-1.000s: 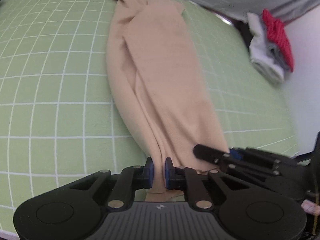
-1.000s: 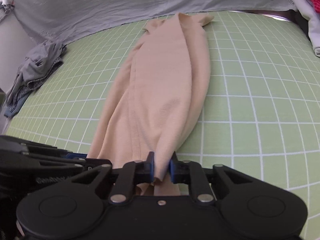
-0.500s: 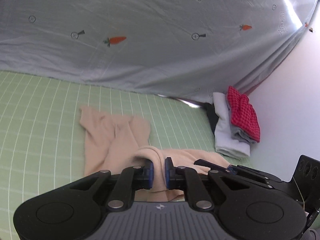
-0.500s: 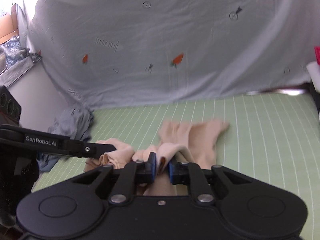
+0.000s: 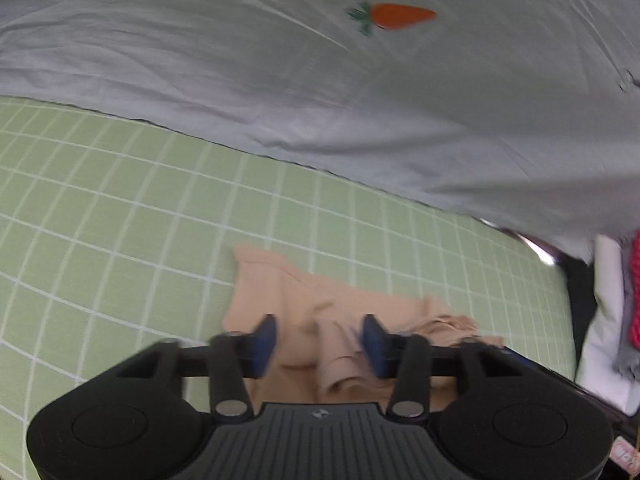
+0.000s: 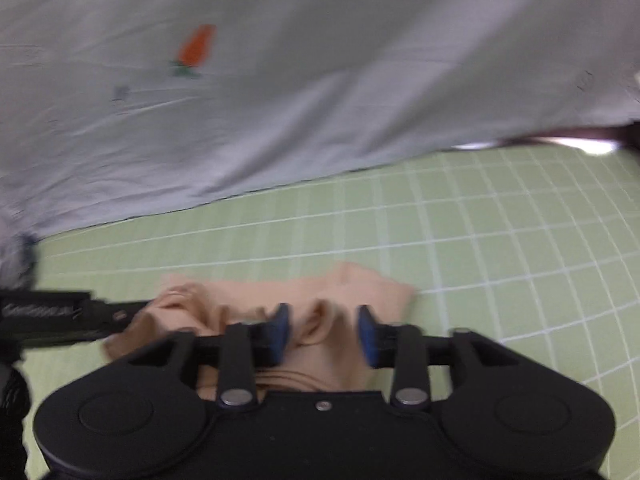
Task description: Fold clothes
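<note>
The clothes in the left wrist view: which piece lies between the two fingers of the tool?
The beige garment on the green checked sheet, under the open left tool. The white and red pieces are stacked apart at the right edge.

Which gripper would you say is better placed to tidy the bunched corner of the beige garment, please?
Probably the right gripper: it is open, and the garment's bunched corner lies beside the left gripper, toward the right one.

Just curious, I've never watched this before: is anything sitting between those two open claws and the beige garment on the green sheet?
Nothing visible does. The left gripper and right gripper both hang open directly over the beige garment.
</note>
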Demonstrator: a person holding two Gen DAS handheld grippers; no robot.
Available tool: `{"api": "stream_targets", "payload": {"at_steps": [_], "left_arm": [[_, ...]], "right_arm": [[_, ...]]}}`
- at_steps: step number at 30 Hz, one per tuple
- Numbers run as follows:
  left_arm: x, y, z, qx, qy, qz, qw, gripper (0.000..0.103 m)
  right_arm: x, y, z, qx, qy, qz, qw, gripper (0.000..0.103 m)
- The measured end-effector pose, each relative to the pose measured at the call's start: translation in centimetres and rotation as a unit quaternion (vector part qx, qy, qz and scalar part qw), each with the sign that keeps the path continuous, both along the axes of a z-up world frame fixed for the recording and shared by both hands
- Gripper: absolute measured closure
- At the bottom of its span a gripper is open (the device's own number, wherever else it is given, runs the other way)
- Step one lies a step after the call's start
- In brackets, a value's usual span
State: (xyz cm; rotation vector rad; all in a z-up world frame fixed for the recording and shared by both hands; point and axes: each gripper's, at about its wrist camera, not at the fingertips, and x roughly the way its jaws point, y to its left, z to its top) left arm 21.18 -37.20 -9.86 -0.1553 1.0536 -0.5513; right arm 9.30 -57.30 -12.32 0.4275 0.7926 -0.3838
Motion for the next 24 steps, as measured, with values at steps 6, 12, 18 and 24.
{"api": "stream_targets", "payload": {"at_steps": [6,12,18,24], "left_arm": [[-1.0,4.1,0.7,-0.004,-0.023,0.034,0.9991,0.016],[-3.1,3.8,-2.6,0.025,0.033,0.003,0.9991,0.016],[-3.6,1.9,-3.3,0.046,0.02,-0.027,0.9984,0.013],[-2.9,1.8,-3.7,-0.017,0.026,-0.012,0.9994,0.06]], "right_arm": [[-3.8,-2.9,1.2,0.041,-0.067,-0.098,0.992,0.033],[-4.9,-2.1,-0.1,0.079,-0.041,-0.075,0.993,0.024],[-3.1,-0.1,-2.6,0.117,0.001,-0.033,0.993,0.023],[-2.0,-1.0,-3.8,0.168,-0.01,-0.006,0.986,0.037]]}}
